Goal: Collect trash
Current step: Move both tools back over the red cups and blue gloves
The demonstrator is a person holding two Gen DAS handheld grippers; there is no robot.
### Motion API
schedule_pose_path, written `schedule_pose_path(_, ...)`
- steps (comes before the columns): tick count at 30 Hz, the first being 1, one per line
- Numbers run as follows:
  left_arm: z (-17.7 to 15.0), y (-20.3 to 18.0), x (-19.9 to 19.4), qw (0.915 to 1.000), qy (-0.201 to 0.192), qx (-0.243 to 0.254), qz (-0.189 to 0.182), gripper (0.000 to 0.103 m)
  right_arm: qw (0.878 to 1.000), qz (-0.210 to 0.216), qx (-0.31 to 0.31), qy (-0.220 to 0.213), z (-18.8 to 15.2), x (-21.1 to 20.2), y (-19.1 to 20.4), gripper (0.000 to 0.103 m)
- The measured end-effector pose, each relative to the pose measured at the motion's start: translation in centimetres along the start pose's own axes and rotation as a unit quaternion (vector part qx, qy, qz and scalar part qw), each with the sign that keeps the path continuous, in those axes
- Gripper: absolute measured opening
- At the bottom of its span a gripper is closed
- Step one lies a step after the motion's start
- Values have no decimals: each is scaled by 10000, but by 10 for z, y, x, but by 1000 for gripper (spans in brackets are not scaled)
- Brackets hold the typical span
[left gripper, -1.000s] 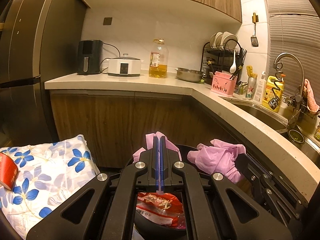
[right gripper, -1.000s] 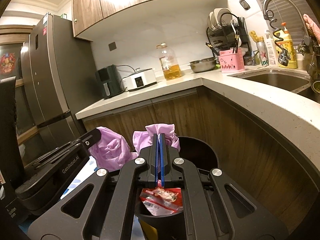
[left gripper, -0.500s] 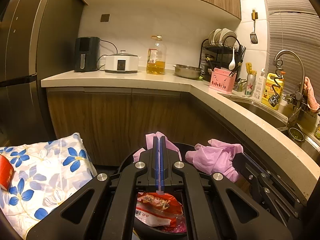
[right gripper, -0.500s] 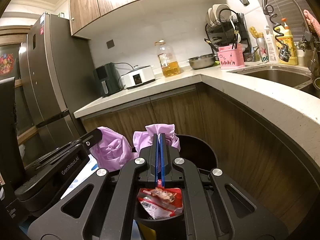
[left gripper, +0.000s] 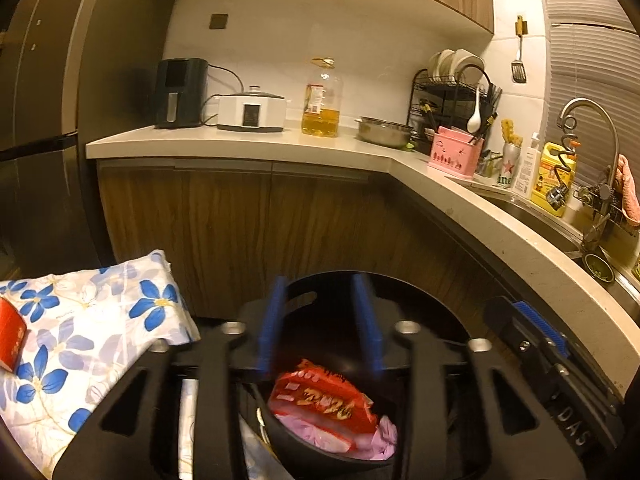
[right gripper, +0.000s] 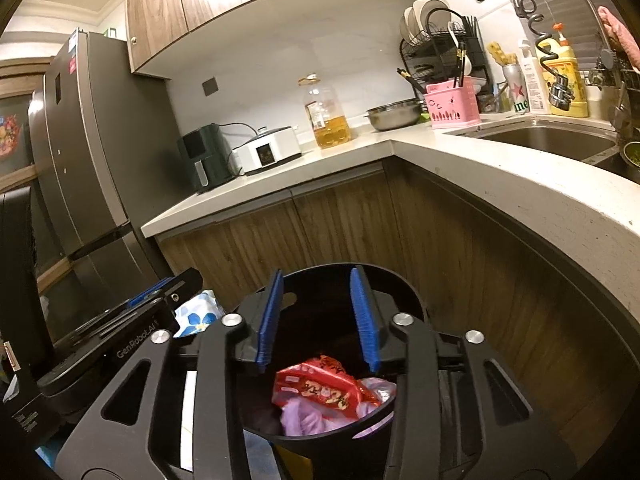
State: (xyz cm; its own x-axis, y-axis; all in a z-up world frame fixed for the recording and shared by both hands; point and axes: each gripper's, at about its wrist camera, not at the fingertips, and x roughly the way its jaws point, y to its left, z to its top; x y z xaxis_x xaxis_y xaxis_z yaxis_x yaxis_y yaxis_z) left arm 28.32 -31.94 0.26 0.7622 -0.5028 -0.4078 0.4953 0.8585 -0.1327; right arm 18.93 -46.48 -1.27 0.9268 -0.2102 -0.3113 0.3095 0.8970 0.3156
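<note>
Both of my grippers are opening right now, and nothing is between their blue pads. A second ago my left gripper [left gripper: 318, 322] and my right gripper [right gripper: 318, 316] were each pinched shut on a bunch of pink bag. Now the pink bag [left gripper: 378, 438] has dropped. It lies low in the black bin [left gripper: 420, 284], right under both grippers, beside the red snack wrapper [left gripper: 322, 396]. From the right gripper I see the same pink bag [right gripper: 304, 416] tucked under the same red wrapper [right gripper: 316, 384] in the bin [right gripper: 384, 276].

I think this means the bag is let go on purpose, so the trash now sits loose inside the bin and not in my grip.

To the left of my left gripper lies a cushion with blue flowers [left gripper: 80, 344], with a small red box [left gripper: 11, 340] on it. That box could be more trash, but I cannot tell. The tabletop [left gripper: 240, 140] is well ahead of both grippers.
</note>
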Motion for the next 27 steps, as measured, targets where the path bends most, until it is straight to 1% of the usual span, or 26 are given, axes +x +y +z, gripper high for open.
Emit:
schedule_pose_path(1, -1, 2, -2, 10000, -31, -11, 53, 52, 10000, -26, -5, -7, 0, -1, 0, 44)
schedule_pose_path(3, -3, 6, -6, 9998, -66, -12, 203, 70, 10000, -68, -46, -47, -1, -5, 2, 53)
schedule_pose_path(4, -4, 10, -10, 9995, -99, -36, 308, 73, 9999, -92, -61, -53, -2, -7, 3, 55)
schedule_pose_path(6, -8, 19, -17, 9986, -137, -110, 506, 84, 9998, -124, -113, -81, -4, -12, 7, 66)
schedule_pose_path(10, -17, 33, -32, 9956, -112, -169, 912, 93, 9994, -145, -305, -105, -9, -21, 16, 80)
schedule_pose_path(11, -19, 37, -36, 9947, -100, -191, 1003, 97, 9991, -161, -379, -119, -12, -24, 21, 83)
schedule_pose_path(12, -23, 41, -43, 9936, -128, -227, 1100, 97, 9989, -160, -422, -127, -14, -26, 24, 86)
schedule_pose_path(15, -32, 51, -59, 9906, -160, -219, 1342, 97, 9981, -144, -585, -133, -20, -33, 36, 89)
schedule_pose_path(16, -36, 57, -66, 9881, -173, -223, 1513, 97, 9979, -155, -617, -131, -22, -35, 40, 89)
schedule_pose_path(19, -43, 71, -83, 9828, -213, -327, 1803, 97, 9978, -126, -636, -166, -29, -43, 51, 89)
schedule_pose_path(22, -50, 88, -104, 9779, -353, -492, 1999, 97, 9980, -71, -595, -196, -36, -48, 62, 89)
schedule_pose_path(24, -56, 100, -118, 9730, -432, -516, 2206, 97, 9982, -33, -571, -202, -41, -51, 71, 89)
schedule_pose_path(27, -62, 115, -132, 9678, -457, -559, 2411, 97, 9984, 29, -528, -201, -48, -53, 85, 89)
